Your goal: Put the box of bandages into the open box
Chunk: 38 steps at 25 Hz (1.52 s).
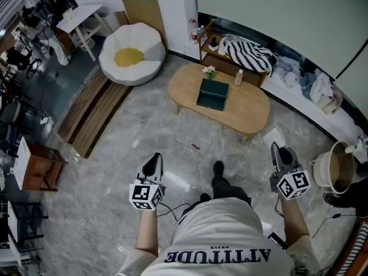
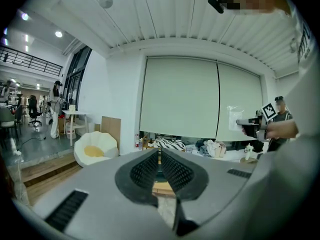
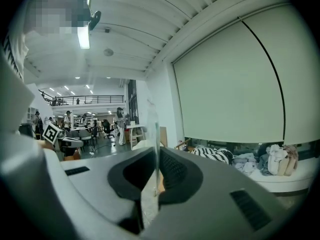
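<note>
You're standing well back from the wooden coffee table (image 1: 253, 112). The open box (image 1: 212, 94), the dark green one, sits in the middle of it, with a little flower (image 1: 209, 70) and a small bottle (image 1: 238, 77) close by. Your right gripper (image 1: 276, 150) is clamped on what I take to be the box of bandages (image 3: 152, 134). It looks like a thin, see-through flat pack standing on edge between the pads. The left gripper (image 1: 154, 158) is closed up with nothing in it.

The step in hand, I'd say, is carrying it over to the table. Keep the right jaws squeezed, because that pack looks thin and slick and most of it sticks out past the pads. Walk up until the green box is right below you before you lower. Come in from above and only let go once the pack is inside the walls. Watch the flower and the bottle on the way in.

On views, the head view gives you the table layout, but the pack is basically invisible there. The right gripper view shows it edge-on in the jaws. The left gripper view catches it side-on, poking out in front of the right gripper.
</note>
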Each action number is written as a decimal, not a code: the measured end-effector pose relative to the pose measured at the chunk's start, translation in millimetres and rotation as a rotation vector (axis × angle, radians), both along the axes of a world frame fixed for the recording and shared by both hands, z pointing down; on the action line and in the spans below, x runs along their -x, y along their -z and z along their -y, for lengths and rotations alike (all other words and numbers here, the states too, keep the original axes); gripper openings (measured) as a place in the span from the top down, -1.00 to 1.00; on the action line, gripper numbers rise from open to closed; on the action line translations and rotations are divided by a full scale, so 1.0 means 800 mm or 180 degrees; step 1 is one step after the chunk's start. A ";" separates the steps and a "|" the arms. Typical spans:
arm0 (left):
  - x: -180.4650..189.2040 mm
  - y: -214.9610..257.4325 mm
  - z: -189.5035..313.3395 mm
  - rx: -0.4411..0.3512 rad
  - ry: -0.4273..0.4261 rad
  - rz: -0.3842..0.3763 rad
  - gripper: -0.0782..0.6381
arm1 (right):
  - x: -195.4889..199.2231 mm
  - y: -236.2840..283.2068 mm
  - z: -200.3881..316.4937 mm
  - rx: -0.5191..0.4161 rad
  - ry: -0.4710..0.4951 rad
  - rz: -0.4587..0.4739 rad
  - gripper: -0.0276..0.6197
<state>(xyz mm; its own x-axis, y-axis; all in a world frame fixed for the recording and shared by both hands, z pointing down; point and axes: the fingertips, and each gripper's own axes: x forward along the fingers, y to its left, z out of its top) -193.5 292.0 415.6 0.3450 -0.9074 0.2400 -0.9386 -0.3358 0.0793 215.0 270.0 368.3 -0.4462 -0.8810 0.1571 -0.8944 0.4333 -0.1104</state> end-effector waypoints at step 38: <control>-0.088 0.003 0.316 0.0112 0.0243 0.0047 0.70 | -0.037 -0.030 0.375 0.0210 0.0565 -0.0001 0.80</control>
